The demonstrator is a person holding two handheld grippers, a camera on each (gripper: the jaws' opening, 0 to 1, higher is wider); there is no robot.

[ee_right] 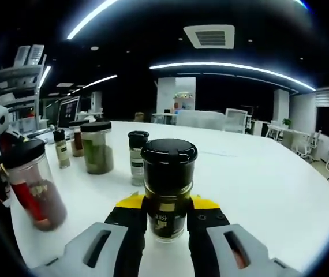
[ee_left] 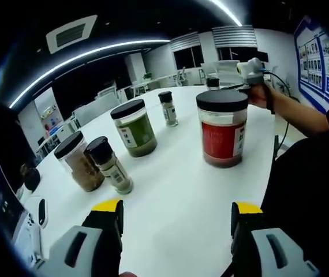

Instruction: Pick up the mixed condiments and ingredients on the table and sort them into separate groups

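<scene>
While the right claw [ee_right: 167, 216] grips a small black-capped shaker [ee_right: 168, 190] between its jaws, just above the white worktop [ee_right: 257, 173], the left claw [ee_left: 177, 222] hangs wide open and empty over the near edge. Four jars and shakers stand in a loose row along the worktop, with a red jar [ee_left: 222, 128] apart. The held shaker would best be kept upright and set beside the other small shakers [ee_left: 109, 164], clear of the large jars.

Bare table [ee_left: 182, 196] ahead; jars [ee_left: 134, 128] beyond.
</scene>
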